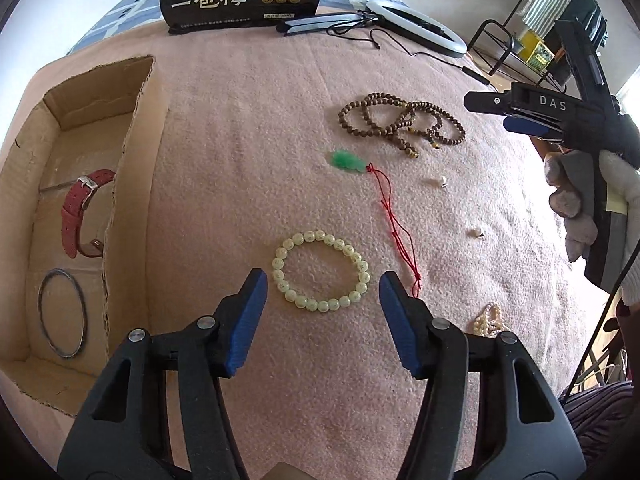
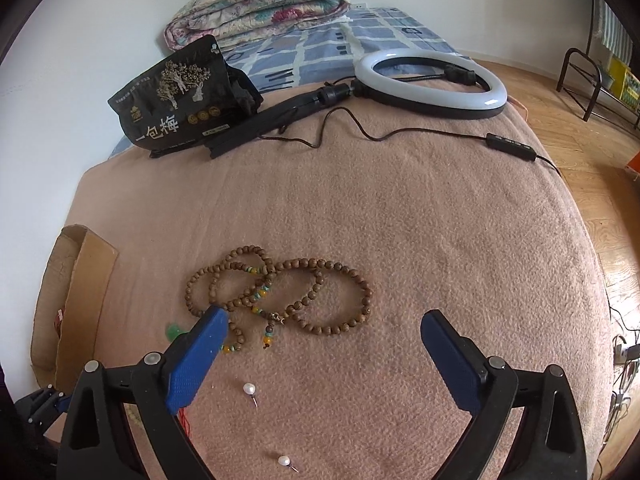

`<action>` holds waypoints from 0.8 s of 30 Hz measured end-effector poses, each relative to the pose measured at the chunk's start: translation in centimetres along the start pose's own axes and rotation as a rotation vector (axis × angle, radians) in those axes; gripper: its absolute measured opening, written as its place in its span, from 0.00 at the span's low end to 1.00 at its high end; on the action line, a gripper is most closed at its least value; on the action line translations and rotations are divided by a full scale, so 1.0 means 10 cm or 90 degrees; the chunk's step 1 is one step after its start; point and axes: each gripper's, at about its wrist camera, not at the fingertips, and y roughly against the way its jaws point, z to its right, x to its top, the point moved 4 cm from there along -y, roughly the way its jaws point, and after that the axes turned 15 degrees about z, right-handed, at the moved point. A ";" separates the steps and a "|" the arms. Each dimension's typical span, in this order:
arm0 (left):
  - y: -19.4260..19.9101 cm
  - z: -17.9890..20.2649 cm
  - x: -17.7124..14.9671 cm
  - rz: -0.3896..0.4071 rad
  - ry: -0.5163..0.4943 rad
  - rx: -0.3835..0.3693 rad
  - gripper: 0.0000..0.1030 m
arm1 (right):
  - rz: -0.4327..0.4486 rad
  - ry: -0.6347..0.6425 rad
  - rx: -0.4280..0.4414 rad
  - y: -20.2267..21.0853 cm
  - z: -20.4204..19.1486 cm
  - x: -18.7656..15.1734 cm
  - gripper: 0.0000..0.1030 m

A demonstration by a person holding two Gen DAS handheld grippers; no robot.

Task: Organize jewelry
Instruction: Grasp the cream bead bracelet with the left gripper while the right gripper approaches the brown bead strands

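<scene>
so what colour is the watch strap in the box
Dark red, with a silver buckle; the watch strap shows best in the left wrist view.

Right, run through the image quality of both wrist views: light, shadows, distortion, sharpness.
Left wrist view: soft daylight, faint shadows, strong fisheye bending of the cardboard box with dark corners; the pale bead bracelet is sharp, between the open left gripper fingers. Right wrist view: same even light, the blanket bulges like a dome, a mild sheen on the ring light; the wooden bead strand is crisp.
</scene>
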 end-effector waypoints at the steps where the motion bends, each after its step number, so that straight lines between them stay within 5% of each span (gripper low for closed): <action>1: -0.03 -0.01 -0.01 -0.001 -0.002 0.003 0.58 | -0.004 0.001 -0.001 -0.03 0.00 -0.01 0.95; 9: -0.21 -0.15 -0.02 -0.015 0.008 0.017 0.55 | -0.028 -0.011 0.015 -0.22 -0.04 -0.04 0.91; 12: -0.29 -0.20 -0.04 -0.023 0.011 0.022 0.51 | -0.039 -0.009 0.022 -0.29 -0.09 -0.05 0.82; 24: -0.42 -0.18 -0.06 -0.017 -0.015 0.028 0.43 | -0.080 -0.063 0.042 -0.60 -0.17 -0.01 0.81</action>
